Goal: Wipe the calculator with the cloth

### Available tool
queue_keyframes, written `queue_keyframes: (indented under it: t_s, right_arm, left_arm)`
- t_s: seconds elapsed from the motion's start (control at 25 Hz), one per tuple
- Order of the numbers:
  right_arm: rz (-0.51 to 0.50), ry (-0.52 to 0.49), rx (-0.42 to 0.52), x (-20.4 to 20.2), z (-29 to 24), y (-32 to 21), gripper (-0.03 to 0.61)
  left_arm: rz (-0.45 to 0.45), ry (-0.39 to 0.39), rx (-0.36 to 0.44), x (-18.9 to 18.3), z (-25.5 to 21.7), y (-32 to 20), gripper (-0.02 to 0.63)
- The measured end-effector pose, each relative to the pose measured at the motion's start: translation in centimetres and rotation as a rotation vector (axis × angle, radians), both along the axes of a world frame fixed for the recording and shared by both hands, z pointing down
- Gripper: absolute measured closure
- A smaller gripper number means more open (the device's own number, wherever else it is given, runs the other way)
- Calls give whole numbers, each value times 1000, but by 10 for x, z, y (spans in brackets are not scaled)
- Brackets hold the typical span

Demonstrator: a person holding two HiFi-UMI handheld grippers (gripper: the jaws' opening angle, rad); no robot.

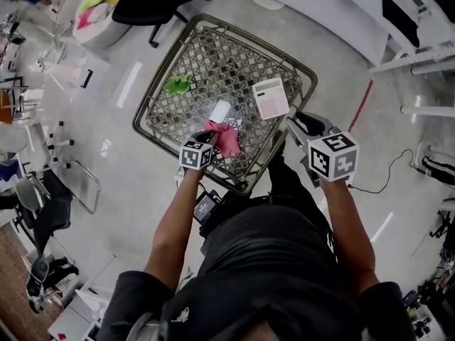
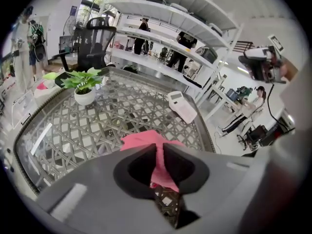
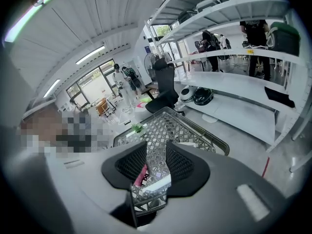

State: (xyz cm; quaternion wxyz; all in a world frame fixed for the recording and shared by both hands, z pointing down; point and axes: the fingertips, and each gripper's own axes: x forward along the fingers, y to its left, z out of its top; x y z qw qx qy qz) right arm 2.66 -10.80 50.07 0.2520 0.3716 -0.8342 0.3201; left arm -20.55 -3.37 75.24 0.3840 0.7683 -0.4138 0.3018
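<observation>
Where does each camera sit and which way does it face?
Head view: on the person's head, steeply down at the table; forearms, left gripper, right gripper show.
Left gripper view: along its jaws, shut on the cloth, toward the calculator.
Right gripper view: along its open jaws, toward table and shelves.
Shared: both gripper views show the plant.

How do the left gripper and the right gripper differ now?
The left gripper is shut on the pink cloth; the right gripper stands open and empty. The left gripper is farther from the calculator than the right gripper. Both point down toward the table.
</observation>
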Motion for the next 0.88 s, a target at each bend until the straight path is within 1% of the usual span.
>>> queue_keyframes:
  t_s: [0.24,0.56,0.72,0.88]
  right_arm:
    - [-8,-8,38,-3,-17,9,462]
    - [1,-15,78,3,-36,21,462]
    - [9,-28,104,5,-47,28,462]
    - [21,-55,145,6,-63,30,462]
  left_arm:
    - [10,31,17,-2,-16,9,518]
    - [16,31,63,-9,-42,18,518]
    - [2,51,126,-11,-74,20,509]
    - [-16,77,231,-16,-120,11,502]
